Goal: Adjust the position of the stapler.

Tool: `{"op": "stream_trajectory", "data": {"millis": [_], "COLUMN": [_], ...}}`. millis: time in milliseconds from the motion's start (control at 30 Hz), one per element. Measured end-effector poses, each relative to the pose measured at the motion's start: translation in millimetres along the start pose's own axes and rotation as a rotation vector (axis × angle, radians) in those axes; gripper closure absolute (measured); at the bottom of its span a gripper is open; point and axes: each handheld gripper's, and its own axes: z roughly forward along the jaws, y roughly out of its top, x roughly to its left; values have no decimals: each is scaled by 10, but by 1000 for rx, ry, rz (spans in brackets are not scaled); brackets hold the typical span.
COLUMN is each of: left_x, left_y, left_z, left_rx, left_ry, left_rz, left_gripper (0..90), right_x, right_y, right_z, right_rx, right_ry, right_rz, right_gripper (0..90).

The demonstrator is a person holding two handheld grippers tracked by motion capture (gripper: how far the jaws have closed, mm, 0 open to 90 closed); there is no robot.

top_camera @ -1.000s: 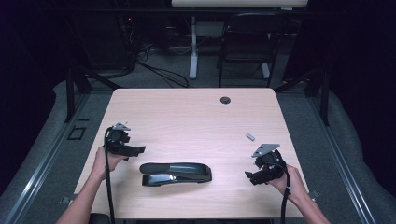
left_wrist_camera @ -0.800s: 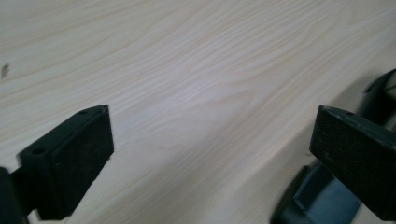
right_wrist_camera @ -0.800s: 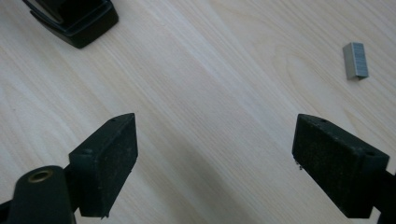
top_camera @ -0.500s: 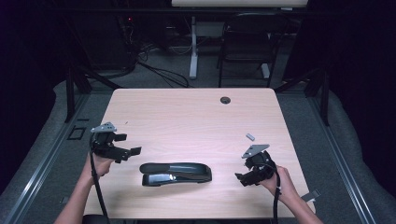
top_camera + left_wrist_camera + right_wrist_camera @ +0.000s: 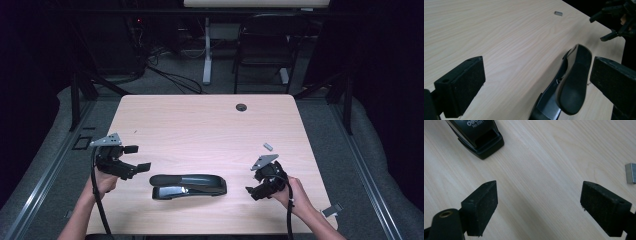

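Stapler (image 5: 188, 185) lies flat on the near middle of the worktop (image 5: 200, 125), between the two tools and touching neither, its top arm slightly raised off the base; judged as set down where either hand can reach it. Left tool (image 5: 131, 162) is held off the stapler's left end, jaws spread wide and just opened further, nothing between the pads. Right tool (image 5: 255, 188) sits off the stapler's right end, jaws also released and empty. Small staple strip (image 5: 268, 146) rests apart, toward the far right, likely the refill. Left gripper view looks along the stapler's (image 5: 564, 87) length and catches the right tool (image 5: 616, 22) beyond the worktop edge. Right gripper view gives the stapler's (image 5: 477, 135) front end with printed lettering, too cropped to read fully, plus the staple strip (image 5: 631, 173) at the frame edge.
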Motion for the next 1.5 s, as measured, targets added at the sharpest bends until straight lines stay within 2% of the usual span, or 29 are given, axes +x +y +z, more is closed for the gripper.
{"op": "stream_trajectory", "data": {"millis": [67, 167, 267, 433, 500, 567, 600, 633, 667, 700, 733, 767, 833, 867, 1000, 1300, 1433, 1467, 1500], "left_x": [-66, -191, -264, -285, -307, -335, -344, -349, -356, -362, -375, -376, -375, -358, -336, -349, -396, -419, -420], "left_y": [14, 9, -22, -44, -60, -88, -100, -112, -124, -135, -147, -154, -161, -164, -176, -178, -154, -144, -138], "left_z": [16, 34, 76, 187, 256, 325, 355, 381, 405, 427, 448, 460, 472, 470, 464, 469, 500, 516, 527], "left_rx": [0, 35, 77, 123, 167, 207, 222, 235, 245, 258, 269, 274, 277, 266, 256, 256, 270, 274, 273], "left_ry": [-34, -43, -48, -67, -73, -92, -94, -99, -104, -105, -85, -93, -66, -80, -98, -107, -94, -72, -87], "left_rz": [5, 58, 85, 98, 120, 140, 146, 152, 153, 158, 165, 164, 171, 163, 172, 179, 176, 171, 159], "left_gripper": [2, 2, 2, 3, 14, 93, 93, 154, 269, 269, 312, 362, 419, 453, 467, 484, 497, 501, 501], "right_x": [23, 82, 150, 275, 293, 328, 328, 348, 402, 402, 437, 474, 518, 538, 565, 596, 537, 496, 496], "right_y": [34, 126, 206, 288, 304, 339, 339, 354, 382, 382, 395, 410, 426, 432, 450, 479, 480, 483, 483], "right_z": [35, 108, 175, 282, 301, 351, 351, 370, 402, 402, 410, 417, 422, 425, 458, 524, 539, 548, 548], "right_rx": [-11, -10, -7, 8, 7, 10, 10, 14, 18, 18, 19, 15, 10, 8, 18, 43, 43, 43, 43], "right_ry": [15, 45, 81, 98, 104, 131, 131, 136, 146, 146, 149, 141, 124, 129, 116, 124, 116, 115, 115], "right_rz": [2, -6, -15, -33, -31, -26, -26, -29, -46, -46, -56, -71, -86, -91, -101, -121, -108, -96, -96], "right_gripper": [142, 142, 142, 141, 141, 144, 144, 148, 168, 168, 190, 257, 333, 376, 470, 573, 603, 614, 614]}}
